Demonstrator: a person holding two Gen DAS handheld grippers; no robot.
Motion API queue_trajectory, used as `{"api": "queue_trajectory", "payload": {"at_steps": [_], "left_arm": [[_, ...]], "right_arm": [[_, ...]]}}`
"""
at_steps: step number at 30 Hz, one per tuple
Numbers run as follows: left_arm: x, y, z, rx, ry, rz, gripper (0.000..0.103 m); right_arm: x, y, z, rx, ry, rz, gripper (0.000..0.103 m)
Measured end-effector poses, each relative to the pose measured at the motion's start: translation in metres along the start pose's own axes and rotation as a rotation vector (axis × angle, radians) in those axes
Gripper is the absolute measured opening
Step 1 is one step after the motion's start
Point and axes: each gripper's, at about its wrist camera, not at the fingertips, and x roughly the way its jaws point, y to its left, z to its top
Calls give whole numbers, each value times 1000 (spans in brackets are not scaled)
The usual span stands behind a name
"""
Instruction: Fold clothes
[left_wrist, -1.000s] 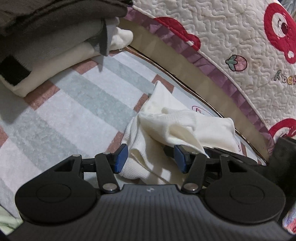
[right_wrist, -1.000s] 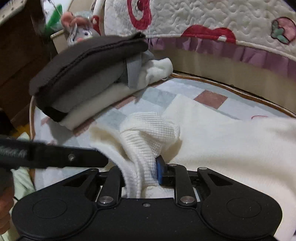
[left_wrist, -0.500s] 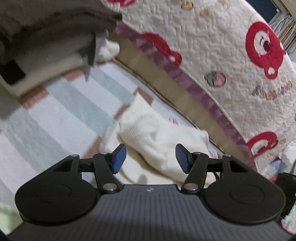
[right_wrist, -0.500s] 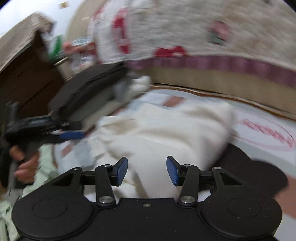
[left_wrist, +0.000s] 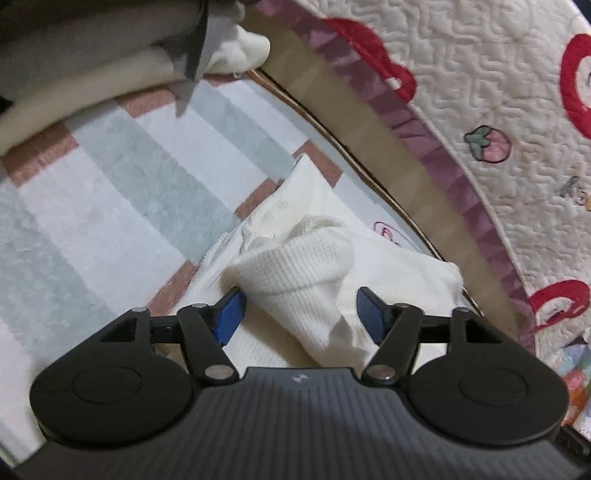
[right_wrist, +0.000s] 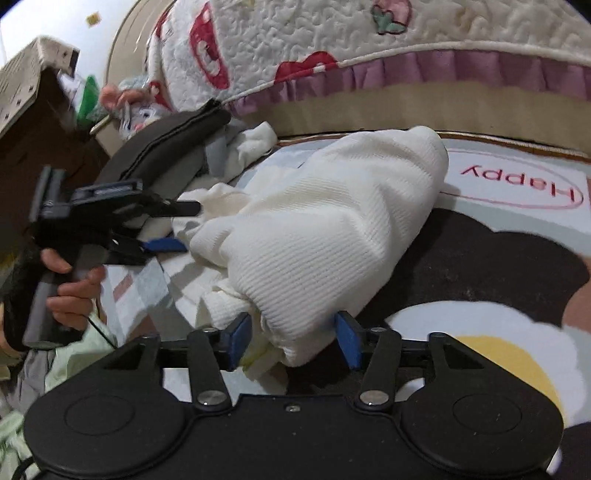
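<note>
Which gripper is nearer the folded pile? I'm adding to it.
Left. The left gripper sits beside the folded pile; the right gripper is across the white garment.

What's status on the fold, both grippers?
Left gripper open, jaws astride the cream knit garment. Right gripper open, jaws either side of same bundle. Garment bunched on mat, unfolded. Folded stack close behind.
</note>
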Motion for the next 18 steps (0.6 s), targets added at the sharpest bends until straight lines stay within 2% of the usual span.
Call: {"api": "queue_trajectory", "payload": {"at_steps": [1,3,5,6,8,13,18], "left_arm": [[5,-2,1,15,2,4,10],[-2,-24,4,159,-46,46,10],[-32,-45,9,237,-167,22,10],[-42,-45,12,229,-179,14,10],[-61,-45,18,206,-196,-1,10],[-39,-27,-3,230,-127,120,13],[-15,-9,-24,254,-55,242,26]], "right_arm": [[5,0,-1,6,-13,-29,66],[16,3,-3,7,-32,-79,67],[18,17,-2,-60,-43,-119,56],[11,28,-3,-129,-57,-141,47],[3,44,-5,-237,-58,-179,44],[16,53,-18,-368,36,-251,45],[8,51,-12,-336,79,-222,47]]}}
